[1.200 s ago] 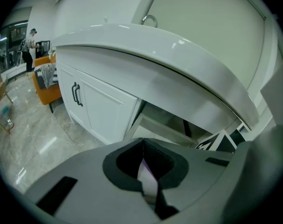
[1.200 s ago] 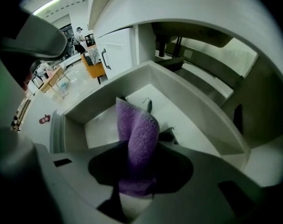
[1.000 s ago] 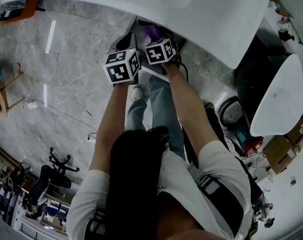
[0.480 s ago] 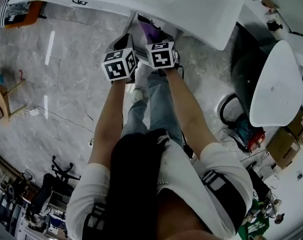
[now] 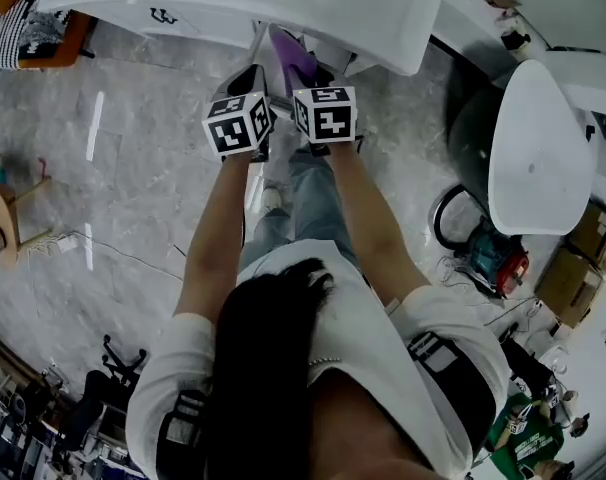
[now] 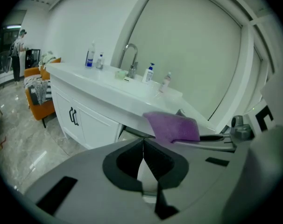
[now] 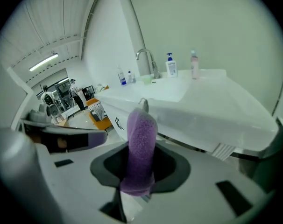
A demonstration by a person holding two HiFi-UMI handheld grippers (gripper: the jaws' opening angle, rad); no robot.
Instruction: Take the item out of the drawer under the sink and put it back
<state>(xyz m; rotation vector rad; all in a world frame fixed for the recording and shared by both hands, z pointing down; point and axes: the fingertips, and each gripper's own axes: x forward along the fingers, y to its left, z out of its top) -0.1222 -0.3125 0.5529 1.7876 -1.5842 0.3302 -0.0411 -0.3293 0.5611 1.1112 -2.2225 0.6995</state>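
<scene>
Both my tongs are rising, right tongs (image 7: 137,174) clamping the purple cloth (image 7: 142,134), left tongs (image 6: 144,155) shut empty alongside: removal done, return pending.

The head view looks steeply down from above the person (image 5: 283,368), the farthest of the three, with the white counter (image 5: 283,3) at its upper edge. The left gripper view sits close behind the fingers of the left gripper (image 6: 144,146) and faces along them to this counter; the right gripper view does the same behind the right gripper (image 7: 140,148). Both share the faucet (image 6: 129,55) beyond the fingertips, and each catches the other gripper beside its own fingers
</scene>
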